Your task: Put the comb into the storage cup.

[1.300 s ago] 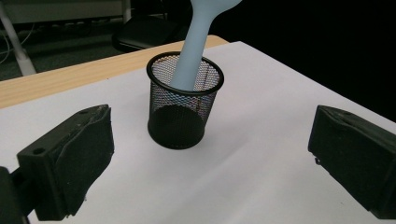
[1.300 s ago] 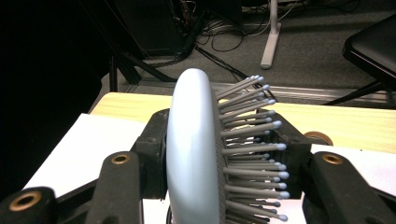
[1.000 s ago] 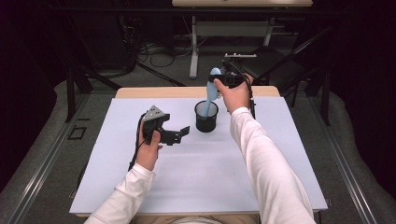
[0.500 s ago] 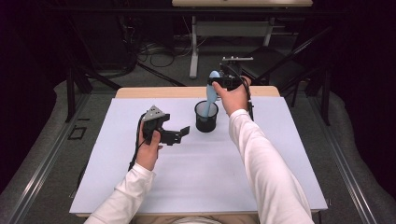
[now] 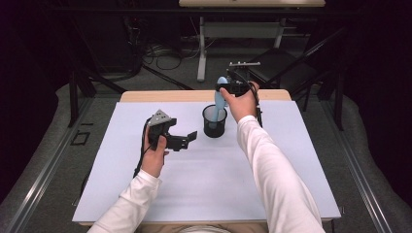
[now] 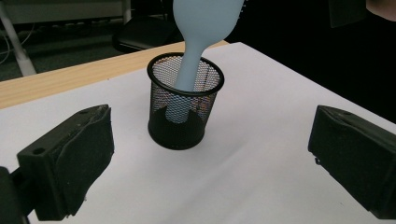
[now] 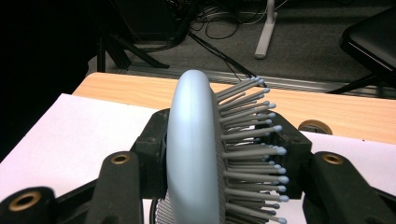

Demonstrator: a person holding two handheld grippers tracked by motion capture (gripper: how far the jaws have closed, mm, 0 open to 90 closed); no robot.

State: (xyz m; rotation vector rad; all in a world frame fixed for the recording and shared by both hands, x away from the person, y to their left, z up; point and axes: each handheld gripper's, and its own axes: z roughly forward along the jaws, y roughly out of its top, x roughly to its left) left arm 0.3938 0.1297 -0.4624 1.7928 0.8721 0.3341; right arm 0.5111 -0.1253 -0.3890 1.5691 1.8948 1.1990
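Note:
A pale blue hairbrush point(image 5: 221, 94) stands tilted with its handle down inside a black mesh cup point(image 5: 214, 122) at the table's far middle. My right gripper point(image 5: 224, 89) is shut on the brush's head, above the cup. In the right gripper view the jaws clamp the head point(image 7: 196, 154), one on its smooth back and one on its bristles. My left gripper point(image 5: 187, 141) rests on the white sheet left of the cup, open and holding nothing. In the left gripper view the cup point(image 6: 185, 103) sits between the two wide-apart pads point(image 6: 88, 154), with the brush handle point(image 6: 187, 74) reaching its bottom.
A white sheet point(image 5: 204, 184) covers most of the wooden table point(image 5: 145, 96). Past the far edge lie a dark floor with cables point(image 5: 160, 51), a white stand leg point(image 5: 200, 53) and a black chair point(image 5: 279, 68). A metal rail point(image 5: 39, 179) runs along the left.
The right hand and brush have shifted slightly over the cup. The left gripper has stayed in place.

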